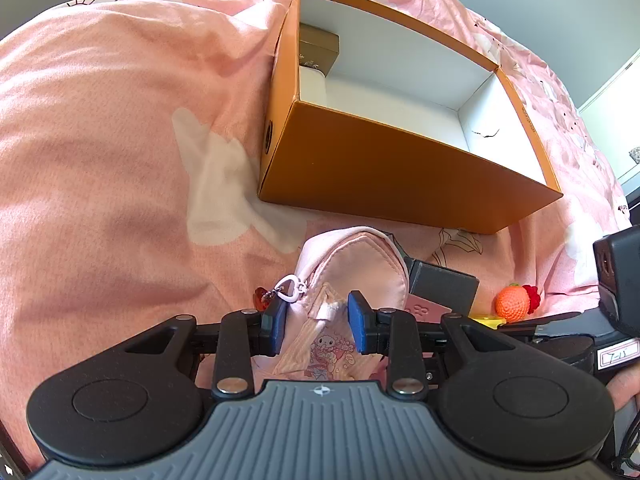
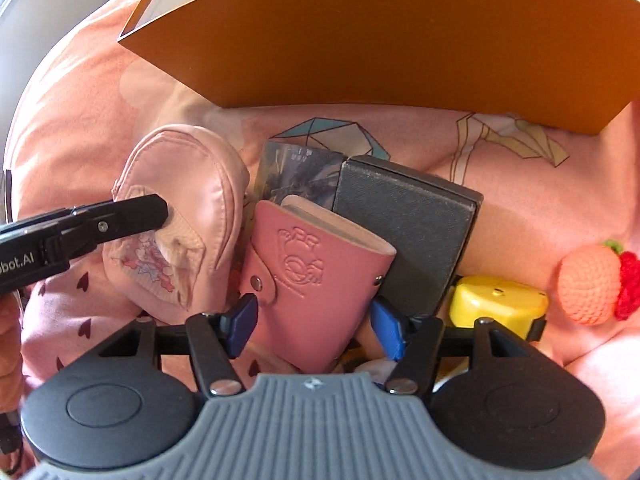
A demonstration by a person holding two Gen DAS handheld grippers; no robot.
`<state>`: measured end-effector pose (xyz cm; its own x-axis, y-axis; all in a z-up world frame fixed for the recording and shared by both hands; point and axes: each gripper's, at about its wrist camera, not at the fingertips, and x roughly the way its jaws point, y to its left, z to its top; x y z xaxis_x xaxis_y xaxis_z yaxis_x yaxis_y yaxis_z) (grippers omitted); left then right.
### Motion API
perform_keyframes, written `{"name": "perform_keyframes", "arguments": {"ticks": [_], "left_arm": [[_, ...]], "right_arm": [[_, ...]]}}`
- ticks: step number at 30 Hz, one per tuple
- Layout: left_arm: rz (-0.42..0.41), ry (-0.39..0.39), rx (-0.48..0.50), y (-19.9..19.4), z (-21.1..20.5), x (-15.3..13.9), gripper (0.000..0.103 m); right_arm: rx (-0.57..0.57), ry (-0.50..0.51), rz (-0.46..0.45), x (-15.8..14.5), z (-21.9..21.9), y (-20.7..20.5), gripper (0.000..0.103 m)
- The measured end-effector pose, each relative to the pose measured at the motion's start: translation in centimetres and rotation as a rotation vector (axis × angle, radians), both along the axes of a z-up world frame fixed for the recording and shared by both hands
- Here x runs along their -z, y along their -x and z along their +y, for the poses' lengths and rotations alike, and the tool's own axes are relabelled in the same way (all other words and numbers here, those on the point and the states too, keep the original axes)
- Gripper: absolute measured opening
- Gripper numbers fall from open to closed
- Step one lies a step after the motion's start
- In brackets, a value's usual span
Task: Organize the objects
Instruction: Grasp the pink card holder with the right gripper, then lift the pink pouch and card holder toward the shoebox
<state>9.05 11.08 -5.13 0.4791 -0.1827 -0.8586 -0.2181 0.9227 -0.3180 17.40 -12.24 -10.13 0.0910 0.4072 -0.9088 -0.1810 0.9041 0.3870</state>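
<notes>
Pink satin zip pouch, soft and light, sits lower centre of the left view; left gripper fingers pinch its bunched fabric. Right gripper gapes around stiff pink leather card wallet, untouched.

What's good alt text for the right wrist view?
Right gripper with open jaws straddles a pink wallet on a pink bedsheet. Left gripper pinches a pink pouch beside it; an orange box sits behind.

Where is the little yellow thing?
In the right wrist view, the yellow thing sits low right on the bed, between the dark grey box and the crocheted strawberry.
</notes>
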Motion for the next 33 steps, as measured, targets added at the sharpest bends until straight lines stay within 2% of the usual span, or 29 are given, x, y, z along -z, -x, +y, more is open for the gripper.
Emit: {"name": "perform_keyframes", "arguments": {"ticks": [2, 4, 5, 7, 15, 18, 19, 25, 33], "left_arm": [[-0.003, 0.0, -0.001, 0.0, -0.1, 0.0, 0.036], [-0.005, -0.004, 0.0, 0.0, -0.2, -0.1, 0.036], [-0.006, -0.005, -0.001, 0.0, -0.2, -0.2, 0.036], [-0.006, -0.013, -0.007, 0.0, -0.2, -0.2, 0.036], [-0.049, 0.012, -0.025, 0.3, 0.3, -1.5, 0.033], [-0.083, 0.019, -0.018, 0.7, 0.2, -2.6, 0.032], [-0.093, 0.015, -0.017, 0.7, 0.1, -2.9, 0.028], [-0.163, 0.07, 0.004, 1.0, -0.3, -5.4, 0.027], [-0.305, 0.084, 0.039, -0.2, -1.4, -9.6, 0.026]], "right_arm": [[0.009, -0.007, 0.031, 0.8, -0.1, -0.1, 0.063], [0.02, -0.028, 0.027, 1.2, 0.0, 0.0, 0.055], [0.023, -0.03, 0.014, 1.0, 0.0, 0.1, 0.053], [0.026, -0.02, -0.017, 0.3, 0.0, 0.4, 0.042], [0.022, -0.079, -0.175, -3.9, -0.8, 2.3, 0.019], [0.023, -0.083, -0.23, -5.6, -1.0, 3.0, 0.018], [0.023, -0.084, -0.248, -6.1, -1.0, 2.8, 0.017], [0.039, -0.109, -0.319, -9.3, -3.5, 2.4, 0.017], [0.038, -0.141, -0.441, -14.9, -5.6, 1.8, 0.017]]}}
